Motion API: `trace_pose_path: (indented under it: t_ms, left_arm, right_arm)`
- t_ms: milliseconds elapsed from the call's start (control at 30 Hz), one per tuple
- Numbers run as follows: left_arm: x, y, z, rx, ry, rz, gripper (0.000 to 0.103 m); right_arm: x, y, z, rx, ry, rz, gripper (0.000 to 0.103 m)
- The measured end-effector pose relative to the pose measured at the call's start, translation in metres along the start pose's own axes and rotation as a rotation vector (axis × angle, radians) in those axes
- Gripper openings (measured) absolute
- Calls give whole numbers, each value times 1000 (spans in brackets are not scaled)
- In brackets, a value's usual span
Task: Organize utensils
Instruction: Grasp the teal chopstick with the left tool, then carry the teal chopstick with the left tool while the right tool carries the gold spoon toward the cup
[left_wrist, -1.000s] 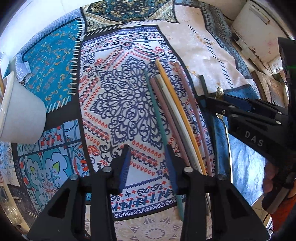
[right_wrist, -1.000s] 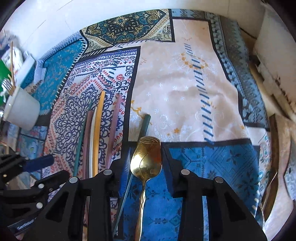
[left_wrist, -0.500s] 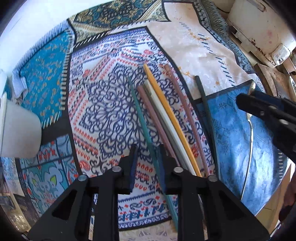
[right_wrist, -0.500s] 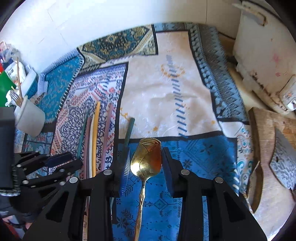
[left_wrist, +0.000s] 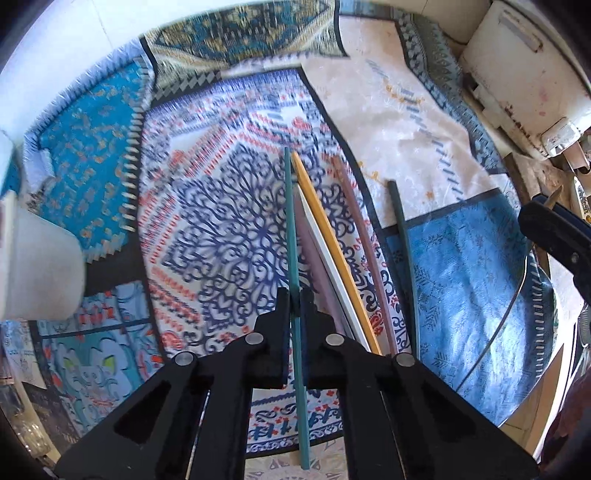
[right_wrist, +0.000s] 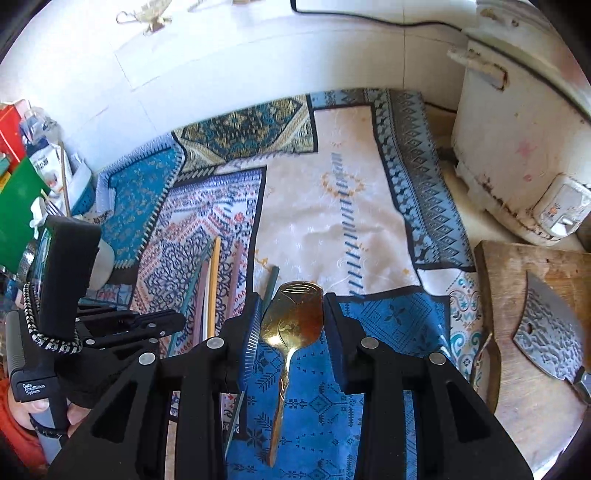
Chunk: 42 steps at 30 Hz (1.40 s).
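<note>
My left gripper (left_wrist: 294, 300) is shut on a thin teal stick (left_wrist: 291, 229) and holds it lifted over the patterned cloth. Beside it on the cloth lie a white stick (left_wrist: 325, 258), a yellow stick (left_wrist: 332, 243), a pink stick (left_wrist: 364, 240) and a dark green stick (left_wrist: 402, 236). My right gripper (right_wrist: 291, 306) is shut on a gold spoon (right_wrist: 293, 317), bowl forward and handle trailing down between the fingers, held above the blue patch of cloth. The left gripper also shows in the right wrist view (right_wrist: 170, 319).
A white cup (left_wrist: 40, 269) stands at the left, holding a fork in the right wrist view (right_wrist: 53, 210). A white appliance (right_wrist: 517, 147) stands at the back right. A wooden board (right_wrist: 517, 332) with a cleaver blade (right_wrist: 550, 332) lies at the right.
My left gripper closed on the teal stick and lifted it off the cloth. My right gripper rose and drew back with the gold spoon still held.
</note>
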<state>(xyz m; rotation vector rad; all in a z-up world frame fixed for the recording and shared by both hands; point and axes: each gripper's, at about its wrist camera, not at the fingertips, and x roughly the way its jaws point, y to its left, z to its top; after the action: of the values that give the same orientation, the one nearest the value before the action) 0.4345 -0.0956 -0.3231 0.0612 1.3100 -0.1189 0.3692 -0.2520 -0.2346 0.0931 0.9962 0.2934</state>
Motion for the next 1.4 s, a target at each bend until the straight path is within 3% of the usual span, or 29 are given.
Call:
trace_pose_path:
  t_ms: [167, 600, 1233, 1400]
  left_arm:
    - [-27, 1, 2, -11, -49, -17, 3]
    - [-84, -4, -32, 12, -181, -44, 2]
    - [-143, 5, -30, -3, -351, -68, 0]
    - [-144, 16, -27, -24, -354, -70, 0]
  right_arm:
    - [-15, 1, 3, 13, -46, 6, 31]
    - [-42, 9, 10, 26, -124, 15, 30]
    - [-74, 39, 31, -25, -233, 34, 30]
    - [-80, 46, 35, -36, -253, 39, 30]
